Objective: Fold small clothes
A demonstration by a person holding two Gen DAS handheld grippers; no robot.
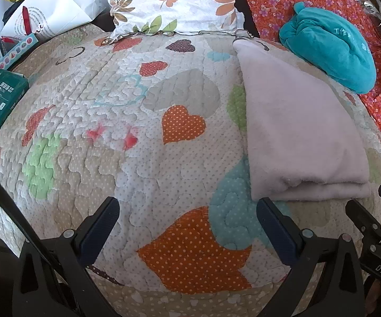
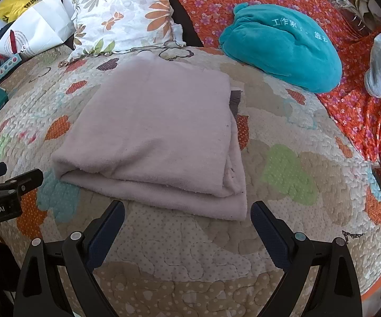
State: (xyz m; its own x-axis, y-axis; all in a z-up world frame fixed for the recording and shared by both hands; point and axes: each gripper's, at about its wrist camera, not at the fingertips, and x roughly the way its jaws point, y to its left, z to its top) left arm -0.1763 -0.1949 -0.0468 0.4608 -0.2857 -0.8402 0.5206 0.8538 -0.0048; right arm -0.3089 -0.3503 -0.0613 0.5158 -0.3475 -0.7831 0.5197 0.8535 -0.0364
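i see the pink cloth lying folded flat on the heart quilt, in front of the floral pillow and near the teal cushion. my right gripper hovers just short of the folded edge, jaws spread wide, holding nothing. my left gripper sits beside it over bare quilt, jaws equally wide and empty.
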